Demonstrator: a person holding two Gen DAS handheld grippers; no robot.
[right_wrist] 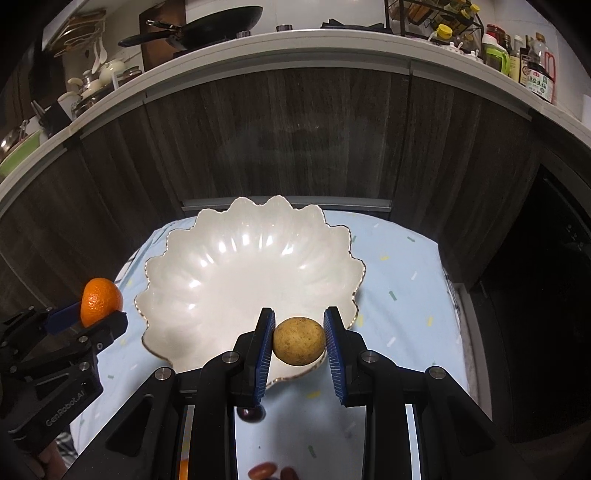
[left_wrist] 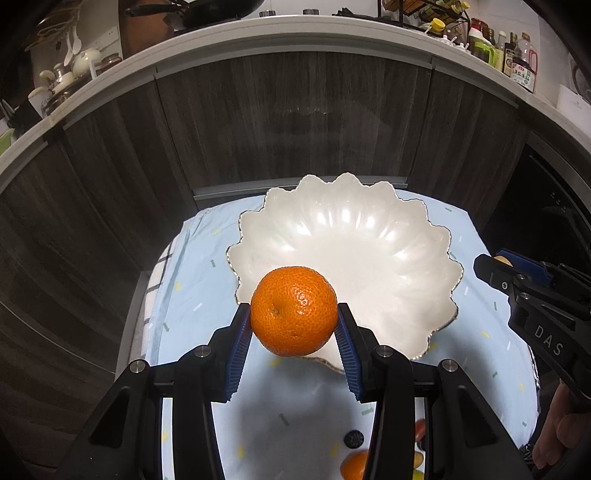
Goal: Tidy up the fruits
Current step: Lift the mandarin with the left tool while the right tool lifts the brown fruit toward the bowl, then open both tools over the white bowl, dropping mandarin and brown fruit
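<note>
Left wrist view, left to right: dark wood cabinet fronts [left_wrist: 110, 229] fill the left side and the top band, under a pale counter edge [left_wrist: 295, 33] crowded with pans and bottles. Light blue cloth [left_wrist: 192, 295] covers the table in the lower middle. Left gripper [left_wrist: 294, 317] sits at lower centre, blue pads [left_wrist: 240, 347] clamped on an orange [left_wrist: 294, 311] from both sides; fruit is held off the cloth, in front of the near left rim of the bowl. White scalloped bowl [left_wrist: 369, 258] sits mid-frame on the cloth, nothing visible in it. Bottom centre, between the finger arms: a small dark fruit [left_wrist: 354, 438], part of a second orange [left_wrist: 354, 466], a reddish bit further right, all on the cloth. Right edge: right gripper [left_wrist: 495, 264] comes in from the side, a tan fruit just peeking out at its tips.

Right wrist view, left to right: left gripper [right_wrist: 96, 308] at mid-left edge with the orange [right_wrist: 101, 302] in its tips, just off the bowl's left rim. Bowl [right_wrist: 229, 273] at centre. Right gripper [right_wrist: 299, 341] at lower centre, jaws narrow and closed on a round tan fruit [right_wrist: 299, 340], held over the bowl's near rim. Below it on the cloth [right_wrist: 399, 280]: a dark red fruit [right_wrist: 251, 413], two more reddish ones [right_wrist: 263, 470] at the bottom edge. Right side is bare cloth, then a dark cabinet.
</note>
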